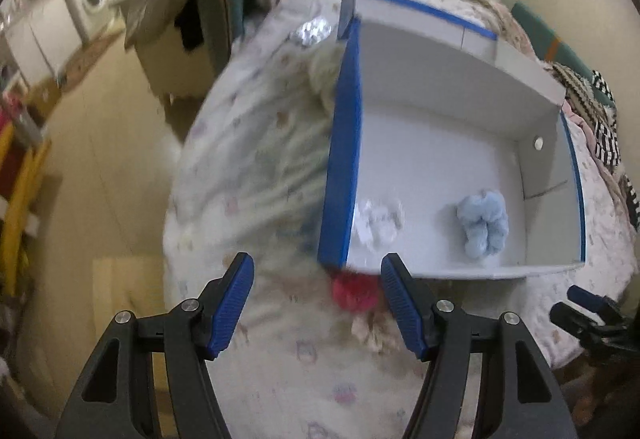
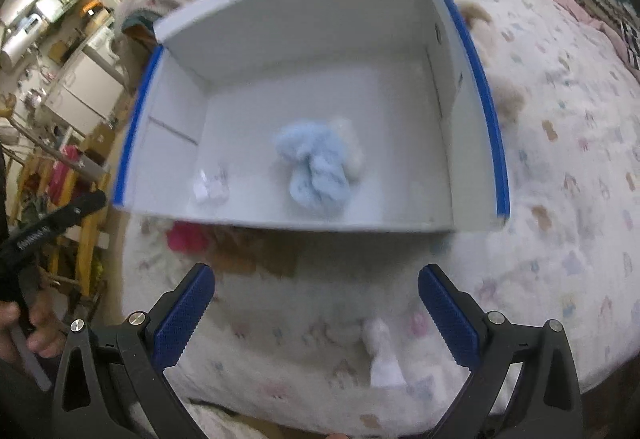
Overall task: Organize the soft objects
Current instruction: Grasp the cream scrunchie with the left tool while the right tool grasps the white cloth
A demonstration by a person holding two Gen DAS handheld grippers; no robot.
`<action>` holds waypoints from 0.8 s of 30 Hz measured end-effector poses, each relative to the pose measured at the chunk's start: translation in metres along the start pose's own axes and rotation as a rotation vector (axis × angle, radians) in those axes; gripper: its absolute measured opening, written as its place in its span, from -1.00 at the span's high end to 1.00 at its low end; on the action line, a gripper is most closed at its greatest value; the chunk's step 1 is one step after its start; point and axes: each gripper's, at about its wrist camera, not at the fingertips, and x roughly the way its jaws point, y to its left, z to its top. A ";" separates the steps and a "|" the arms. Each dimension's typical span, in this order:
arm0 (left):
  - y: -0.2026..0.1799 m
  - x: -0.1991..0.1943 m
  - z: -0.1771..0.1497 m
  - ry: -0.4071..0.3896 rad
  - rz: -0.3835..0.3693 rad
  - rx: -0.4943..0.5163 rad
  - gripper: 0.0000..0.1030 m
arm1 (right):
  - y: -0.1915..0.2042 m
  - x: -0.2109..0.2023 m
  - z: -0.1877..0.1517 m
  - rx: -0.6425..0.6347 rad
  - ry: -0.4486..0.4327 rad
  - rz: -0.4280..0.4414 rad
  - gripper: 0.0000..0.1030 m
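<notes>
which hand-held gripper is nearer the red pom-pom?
Left. Left hand-held gripper hangs open almost over the red pom-pom; right hand-held gripper is open, further right of it.

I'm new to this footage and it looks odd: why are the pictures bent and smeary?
Left wrist view: fisheye lens curves the box edges; the blanket is motion-smeared, while the left gripper stays sharp. Right wrist view: same curving, dark corners; the blue soft toy is blurred, the right gripper crisp.

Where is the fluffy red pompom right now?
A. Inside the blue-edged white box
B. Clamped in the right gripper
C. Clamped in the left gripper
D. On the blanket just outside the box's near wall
D: the fluffy red pompom lies on the patterned blanket outside the blue-edged white box; both grippers are open.
</notes>
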 end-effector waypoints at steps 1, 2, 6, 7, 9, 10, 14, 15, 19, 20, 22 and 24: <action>0.001 0.006 -0.004 0.033 -0.011 -0.003 -0.23 | 0.000 0.003 -0.002 0.002 0.018 -0.007 -1.00; 0.000 0.013 -0.010 0.072 -0.029 -0.005 -0.23 | -0.001 0.007 -0.005 0.005 0.038 -0.010 -1.00; -0.010 0.037 -0.029 0.192 -0.091 -0.014 -0.23 | -0.005 0.019 -0.008 0.018 0.085 -0.027 -1.00; -0.015 0.044 -0.033 0.218 -0.103 -0.011 -0.23 | -0.006 0.021 -0.007 0.022 0.090 -0.030 -1.00; -0.023 0.053 -0.036 0.239 -0.101 -0.006 -0.23 | -0.011 0.024 -0.008 0.038 0.102 -0.027 -1.00; -0.028 0.058 -0.037 0.251 -0.094 -0.002 -0.23 | -0.012 0.026 -0.008 0.046 0.107 -0.026 -1.00; -0.037 0.079 -0.039 0.303 -0.093 -0.001 -0.22 | -0.019 0.026 -0.008 0.071 0.105 -0.025 -1.00; -0.039 0.084 -0.041 0.317 -0.094 -0.001 -0.19 | -0.020 0.025 -0.008 0.075 0.104 -0.025 -1.00; -0.046 0.099 -0.044 0.371 -0.116 0.007 0.02 | -0.028 0.025 -0.009 0.093 0.105 -0.025 -1.00; -0.047 0.102 -0.045 0.383 -0.119 0.002 0.03 | -0.031 0.025 -0.009 0.099 0.107 -0.026 -1.00; -0.048 0.105 -0.046 0.395 -0.120 -0.008 0.07 | -0.035 0.029 -0.009 0.107 0.108 -0.036 -1.00; -0.049 0.108 -0.048 0.400 -0.116 0.001 0.36 | -0.043 0.033 -0.010 0.121 0.115 -0.042 -1.00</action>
